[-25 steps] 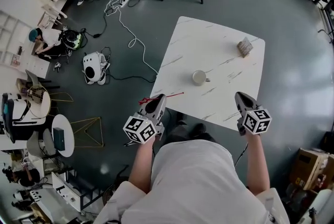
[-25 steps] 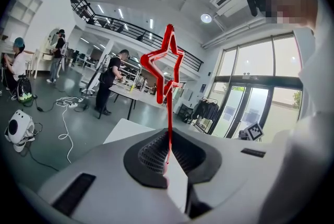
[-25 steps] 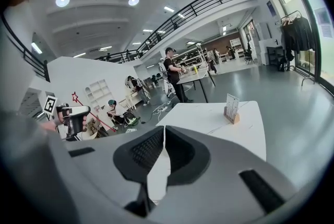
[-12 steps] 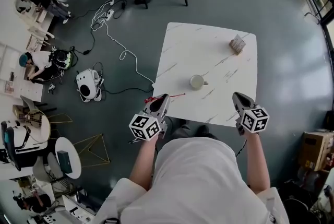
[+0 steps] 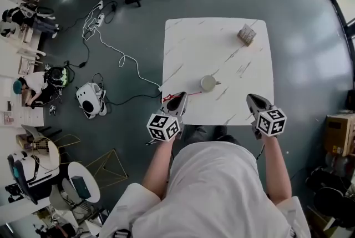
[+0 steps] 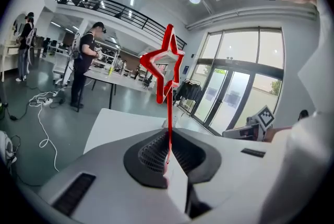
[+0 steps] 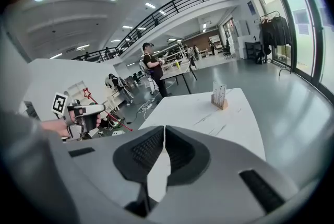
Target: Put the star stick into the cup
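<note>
**Q:** Left of frame: pose and grip?

**A:** The left gripper [image 5: 178,98] reaches from a bent forearm to the lower-left edge of the table [image 5: 222,54]. Its jaws are clamped on the thin red star stick [image 6: 166,69]. Only the left gripper view shows the hollow star upright.

**Q:** Centre and right?

**A:** The round pale cup [image 5: 208,83] stands on the marbled white top, near the stick's end. The right gripper [image 5: 252,99], lower right, has its jaws together with nothing between them.
</note>
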A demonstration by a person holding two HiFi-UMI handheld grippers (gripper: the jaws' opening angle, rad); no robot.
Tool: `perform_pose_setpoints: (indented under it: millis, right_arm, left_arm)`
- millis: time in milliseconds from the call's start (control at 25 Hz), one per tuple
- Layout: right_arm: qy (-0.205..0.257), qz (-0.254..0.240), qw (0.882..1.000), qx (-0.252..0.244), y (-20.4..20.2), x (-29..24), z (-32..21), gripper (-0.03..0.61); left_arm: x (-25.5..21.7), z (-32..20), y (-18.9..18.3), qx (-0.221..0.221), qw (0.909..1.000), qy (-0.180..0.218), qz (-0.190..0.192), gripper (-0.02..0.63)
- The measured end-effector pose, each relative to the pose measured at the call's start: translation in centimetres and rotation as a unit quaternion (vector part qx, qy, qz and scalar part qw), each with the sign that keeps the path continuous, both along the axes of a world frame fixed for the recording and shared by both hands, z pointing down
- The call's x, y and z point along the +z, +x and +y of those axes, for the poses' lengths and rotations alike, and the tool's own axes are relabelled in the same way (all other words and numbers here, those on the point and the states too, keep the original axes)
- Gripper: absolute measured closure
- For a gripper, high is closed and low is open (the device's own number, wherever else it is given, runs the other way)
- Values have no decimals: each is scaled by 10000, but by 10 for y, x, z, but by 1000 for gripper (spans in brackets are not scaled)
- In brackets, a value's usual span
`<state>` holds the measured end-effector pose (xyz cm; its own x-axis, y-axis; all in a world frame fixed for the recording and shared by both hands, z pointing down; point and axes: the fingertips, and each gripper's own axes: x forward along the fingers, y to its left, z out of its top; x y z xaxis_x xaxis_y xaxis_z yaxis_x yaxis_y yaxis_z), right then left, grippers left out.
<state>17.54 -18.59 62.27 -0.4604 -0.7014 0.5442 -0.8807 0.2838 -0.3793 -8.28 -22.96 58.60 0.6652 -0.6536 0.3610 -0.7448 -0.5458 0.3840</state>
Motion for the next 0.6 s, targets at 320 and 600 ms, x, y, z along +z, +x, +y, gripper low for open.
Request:
perform_pose_setpoints:
  millis: [320,600]
  right_arm:
    - [-308,43,9994,165,-9,13,-7,551]
    - [-501,22,9986,165,-32,26,-6,551]
  left_arm:
    - [30,-28,28,553,9982,-207,-91,589]
    - [62,-50,48,927,9945,-237,-423,589]
